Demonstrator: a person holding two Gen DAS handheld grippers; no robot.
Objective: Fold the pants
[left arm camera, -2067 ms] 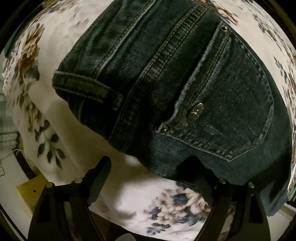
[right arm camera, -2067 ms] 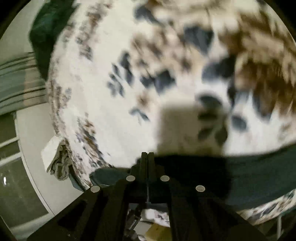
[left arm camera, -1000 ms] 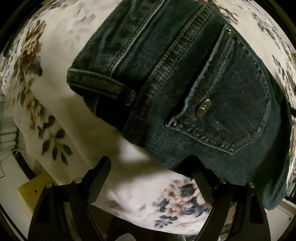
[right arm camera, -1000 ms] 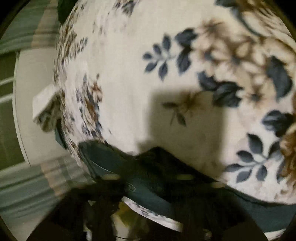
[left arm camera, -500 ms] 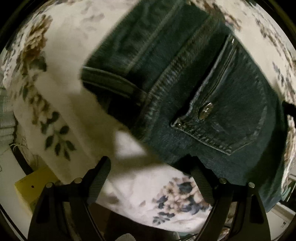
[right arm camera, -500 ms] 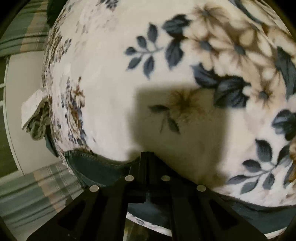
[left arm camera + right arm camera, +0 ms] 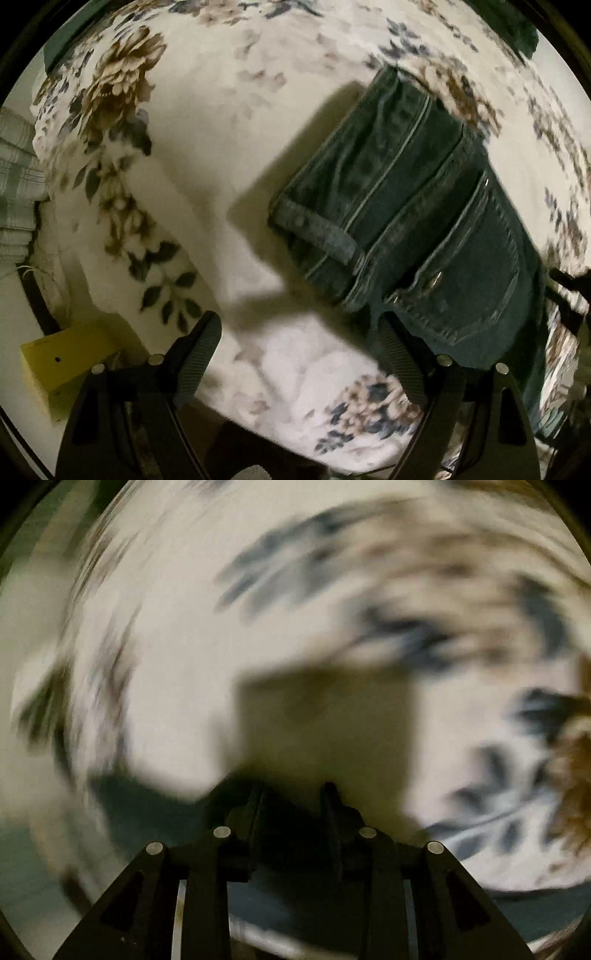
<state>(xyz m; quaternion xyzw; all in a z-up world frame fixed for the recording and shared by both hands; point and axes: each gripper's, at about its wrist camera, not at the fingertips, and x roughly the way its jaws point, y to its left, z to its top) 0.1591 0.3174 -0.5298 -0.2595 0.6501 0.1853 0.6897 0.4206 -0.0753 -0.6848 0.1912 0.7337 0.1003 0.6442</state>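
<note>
Dark blue jeans (image 7: 424,229) lie on a floral bedspread (image 7: 221,129), waistband and back pocket with a metal button facing me. My left gripper (image 7: 299,339) is open and empty, hovering above the bedspread; its right finger (image 7: 399,354) is at the jeans' lower edge. In the blurred right wrist view, my right gripper (image 7: 295,805) has its fingers parted a little, with dark denim (image 7: 155,808) just below and left of them. Nothing is clamped between them.
The bedspread covers a bed whose left edge drops off (image 7: 55,258). A yellow box (image 7: 62,362) sits below the bed at lower left. Striped fabric (image 7: 14,192) shows at the far left.
The left gripper has pulled back and left, so the jeans now sit farther right and smaller. The right gripper, shut half a second ago, has opened slightly and is moving fast.
</note>
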